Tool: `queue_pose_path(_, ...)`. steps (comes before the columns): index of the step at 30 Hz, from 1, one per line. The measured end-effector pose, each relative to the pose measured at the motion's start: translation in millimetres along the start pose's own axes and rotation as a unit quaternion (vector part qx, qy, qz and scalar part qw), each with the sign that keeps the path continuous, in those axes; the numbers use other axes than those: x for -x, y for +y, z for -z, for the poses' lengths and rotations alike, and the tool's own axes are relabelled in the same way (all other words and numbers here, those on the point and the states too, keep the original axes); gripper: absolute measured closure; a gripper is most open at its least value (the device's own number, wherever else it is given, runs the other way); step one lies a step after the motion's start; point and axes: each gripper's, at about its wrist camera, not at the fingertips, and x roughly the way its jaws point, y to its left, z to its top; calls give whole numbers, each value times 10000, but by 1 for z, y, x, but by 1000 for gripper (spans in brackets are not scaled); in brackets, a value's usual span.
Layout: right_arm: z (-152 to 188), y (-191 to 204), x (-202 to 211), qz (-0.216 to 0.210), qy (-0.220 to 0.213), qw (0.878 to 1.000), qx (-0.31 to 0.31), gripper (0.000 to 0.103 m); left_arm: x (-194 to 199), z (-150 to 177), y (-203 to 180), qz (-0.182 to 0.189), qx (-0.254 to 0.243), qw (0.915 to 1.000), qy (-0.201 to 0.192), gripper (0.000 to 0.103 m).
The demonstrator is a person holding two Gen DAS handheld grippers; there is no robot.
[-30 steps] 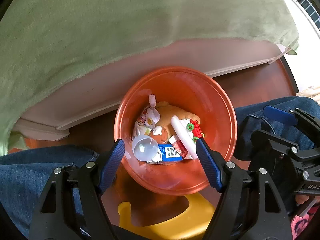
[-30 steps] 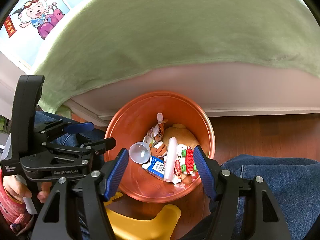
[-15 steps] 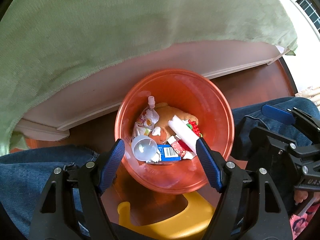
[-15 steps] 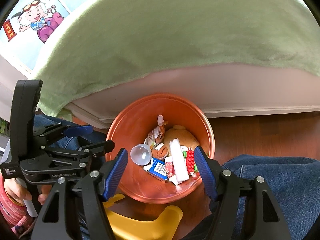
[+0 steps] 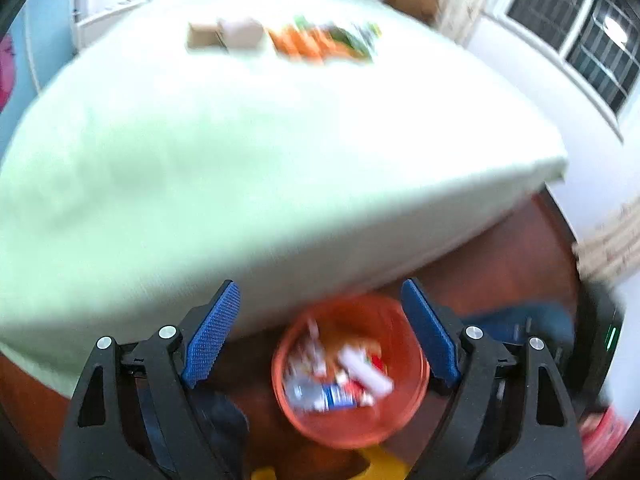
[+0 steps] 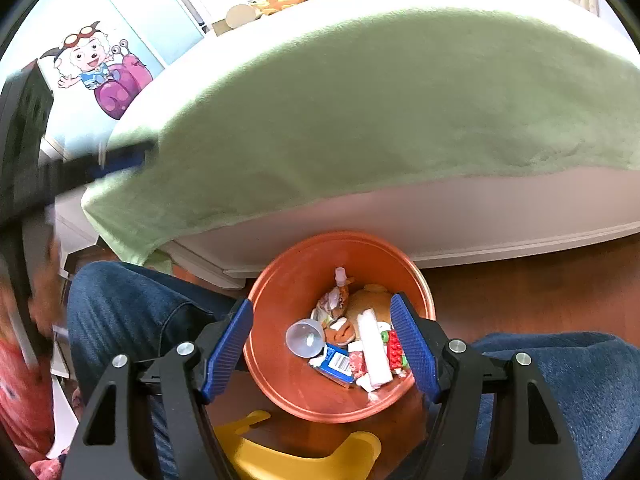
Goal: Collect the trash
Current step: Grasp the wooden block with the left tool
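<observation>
An orange bin (image 6: 280, 280) stands on the floor against the bed and holds trash: a white tube (image 6: 374, 352), a blue carton (image 6: 336, 362), a clear cup (image 6: 306, 338) and a drink pouch (image 6: 334, 298). My right gripper (image 6: 321, 302) hangs above the bin, its jaws opening with nothing between them. My left gripper (image 5: 318, 286) is higher, over the bed's edge, with the bin (image 5: 404, 412) small and blurred below. Its jaws are also opening and hold nothing. Orange packets (image 5: 308, 44) and cardboard boxes (image 5: 204, 36) lie blurred at the far side of the bed.
A green blanket (image 6: 380, 100) covers the bed (image 6: 460, 216) behind the bin. A person's legs in jeans (image 6: 132, 312) flank the bin on a wooden floor (image 6: 540, 292). A yellow stool (image 6: 304, 460) sits in front of it. A cartoon sticker (image 6: 100, 76) marks the wall.
The left wrist view has risen and tilted up, blurred, so the bed top shows and the bin looks small. The right gripper rose slightly. Both pairs of jaws stand a little wider.
</observation>
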Motion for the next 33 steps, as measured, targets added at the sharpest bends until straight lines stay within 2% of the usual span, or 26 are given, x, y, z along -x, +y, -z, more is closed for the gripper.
queue_pose_path(5,3,-2,-4,-52,31,10000,13,33,5,-76,36,-150,545,9973,-475,22)
queue_pose_path(8,4,-7,-9,-151,92,9998,-90,33,-5,-119,60,-599,689,9936,-669,22)
queue_pose_path(11,3,-10,-10,-315,146,9992,-206,33,-33,-156,84,-1154,582,9898,-601,22)
queue_pose_path(15,1,-13,-8,-359,156,9988,-301,33,-63,-183,105,-1457,551,9867,-465,22)
queue_pose_path(26,-6,-27,-19,-276,283,9980,-499,33,-105,-224,114,-1607,285,9854,-486,22)
queue_pose_path(29,-9,-27,-21,-275,308,9979,-496,33,-110,-227,118,-1621,397,9849,-466,23)
queue_pose_path(30,-10,-27,-21,-266,310,9980,-486,33,-111,-228,121,-1562,475,9854,-477,29)
queue_pose_path(31,-10,-27,-22,-266,312,9980,-485,33,-110,-229,124,-1494,567,9859,-492,41)
queue_pose_path(33,-12,-27,-22,-274,306,9979,-498,33,-109,-229,126,-1331,653,9877,-500,59)
